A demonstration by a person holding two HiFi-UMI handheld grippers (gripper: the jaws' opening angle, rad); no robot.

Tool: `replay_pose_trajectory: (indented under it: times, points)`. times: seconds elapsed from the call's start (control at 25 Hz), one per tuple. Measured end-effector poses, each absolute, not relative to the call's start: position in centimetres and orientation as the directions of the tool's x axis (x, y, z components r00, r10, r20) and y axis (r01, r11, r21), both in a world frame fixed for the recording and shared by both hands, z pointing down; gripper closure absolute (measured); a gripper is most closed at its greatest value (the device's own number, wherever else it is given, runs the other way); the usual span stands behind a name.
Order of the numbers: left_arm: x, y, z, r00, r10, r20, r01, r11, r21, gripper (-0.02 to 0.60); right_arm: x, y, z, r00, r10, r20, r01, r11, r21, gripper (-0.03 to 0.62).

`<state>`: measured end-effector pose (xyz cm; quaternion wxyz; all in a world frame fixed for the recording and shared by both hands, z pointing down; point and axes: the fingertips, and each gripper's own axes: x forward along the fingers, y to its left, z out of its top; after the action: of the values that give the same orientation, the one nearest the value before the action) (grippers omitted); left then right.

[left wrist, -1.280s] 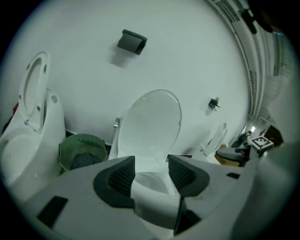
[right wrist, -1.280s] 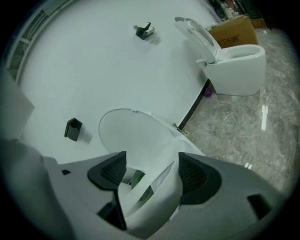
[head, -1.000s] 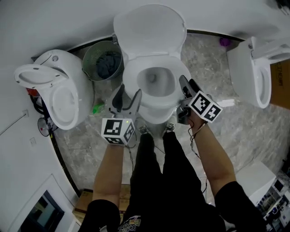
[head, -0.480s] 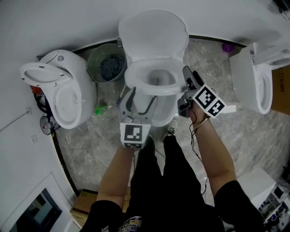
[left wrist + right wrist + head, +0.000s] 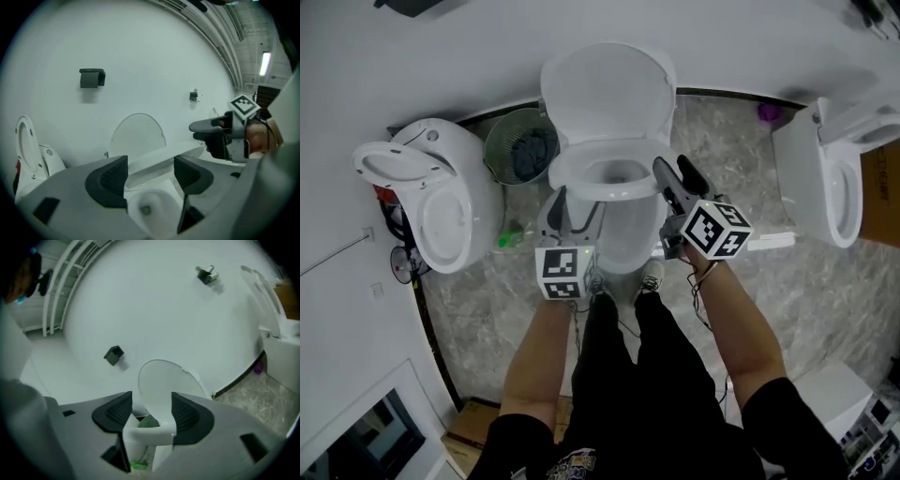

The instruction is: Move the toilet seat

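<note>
A white toilet stands against the wall with its lid (image 5: 607,94) upright. Its seat (image 5: 581,178) is tilted up off the bowl. My right gripper (image 5: 673,173) is at the seat's right side. In the right gripper view the seat's rim (image 5: 150,432) fills the gap between the pads of that gripper (image 5: 151,411), whose jaws have just been closing on it. My left gripper (image 5: 572,208) is at the bowl's front left and has just been opening. In the left gripper view its jaws (image 5: 151,171) stand wide, the raised seat (image 5: 159,159) beyond them untouched.
A round bin (image 5: 520,145) with dark cloth stands left of the toilet. A second toilet (image 5: 441,202) is further left and a third (image 5: 830,173) at the right. A green item (image 5: 508,239) lies on the marble floor. The person's legs stand in front of the bowl.
The seat lay flat on the bowl and its front now stands lifted. My right gripper rose with it. My left gripper shifted a little in front of the bowl.
</note>
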<state>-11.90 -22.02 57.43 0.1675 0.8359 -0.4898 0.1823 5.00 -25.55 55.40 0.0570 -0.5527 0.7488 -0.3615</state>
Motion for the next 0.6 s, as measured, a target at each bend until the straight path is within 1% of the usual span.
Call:
replay_pose_trajectory:
  times: [0.16, 0.32, 0.48, 0.6]
  points:
    - [-11.9, -22.7, 57.0, 0.382, -0.777, 0.501, -0.918, -0.38, 0.111, 0.295, 3.9, -23.5, 53.3, -0.487, -0.818, 0.305, -0.826, 0.319, -0.464, 0.322]
    - [-11.7, -23.4, 56.5, 0.328, -0.781, 0.531, -0.94, -0.323, 0.106, 0.296, 2.6, -22.2, 52.2, -0.564, -0.758, 0.327, -0.821, 0.47, -0.325, 0.322]
    - [-11.5, -23.7, 56.2, 0.305, -0.776, 0.552, -0.948, -0.301, 0.101, 0.301, 1.3, -21.9, 52.1, -0.591, -0.721, 0.363, -0.805, 0.551, -0.218, 0.316]
    - [-11.3, -24.5, 55.9, 0.311, -0.776, 0.55, -0.946, -0.309, 0.098, 0.301, 0.5, -22.4, 52.7, -0.582, -0.703, 0.41, -0.798, 0.592, -0.118, 0.316]
